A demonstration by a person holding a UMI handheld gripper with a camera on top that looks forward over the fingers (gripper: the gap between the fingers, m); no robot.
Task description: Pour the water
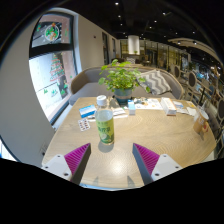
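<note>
A plastic bottle (pixel 104 124) with a green label and white cap stands upright on the light wooden table (pixel 150 130), left of centre. My gripper (pixel 112 160) is open, its two magenta pads (pixel 76 159) spread wide with nothing between them. The bottle stands beyond the fingers, a little to the left of their midline. No cup or glass can be made out.
A potted green plant (pixel 123 79) stands at the table's far side. Papers and small cards (pixel 88 119) lie left of the bottle, and more items (pixel 168 106) lie at the far right. A wall screen (pixel 52 60) hangs on the left.
</note>
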